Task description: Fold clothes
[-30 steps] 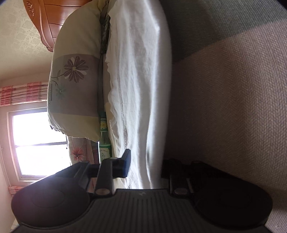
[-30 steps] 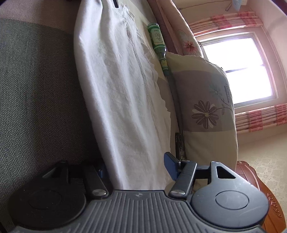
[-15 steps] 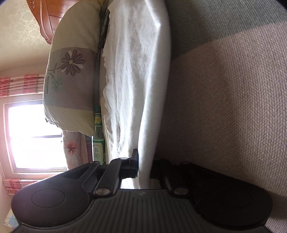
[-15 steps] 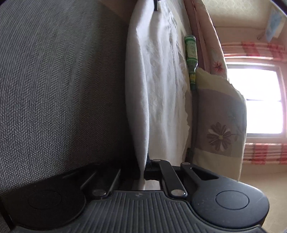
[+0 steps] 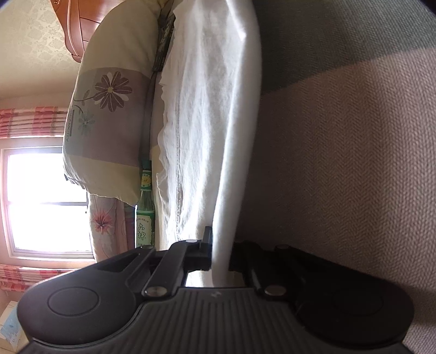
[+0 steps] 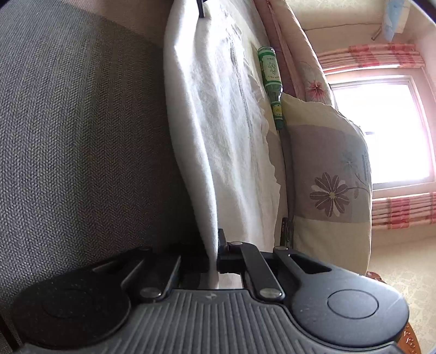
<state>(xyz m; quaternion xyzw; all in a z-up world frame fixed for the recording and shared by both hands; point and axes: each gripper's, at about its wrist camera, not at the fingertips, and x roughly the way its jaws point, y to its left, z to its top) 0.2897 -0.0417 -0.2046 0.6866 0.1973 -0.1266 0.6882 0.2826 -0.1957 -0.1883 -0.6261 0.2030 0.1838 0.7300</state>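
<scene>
A white garment [image 5: 212,122] lies stretched along the woven bed cover [image 5: 340,163], and both wrist views are rolled sideways. My left gripper [image 5: 220,253] is shut on the near edge of the garment, with cloth pinched between its black pads. In the right wrist view the same white garment [image 6: 218,130] runs away from the camera. My right gripper [image 6: 214,256] is shut on its folded edge. At the top of that view the tip of the left gripper [image 6: 201,8] shows, clamped on the far end of the cloth.
A floral pillow [image 5: 109,114] and a green glass bottle [image 5: 145,207] lie beside the garment; both show again as the pillow [image 6: 329,185] and the bottle [image 6: 271,81]. A bright window [image 6: 387,130] and a wooden headboard [image 5: 79,24] are beyond.
My right gripper's jaws went from wide open around the garment's edge to shut on it. The left gripper's pads closed fully on the cloth. Both hands rolled slightly.
</scene>
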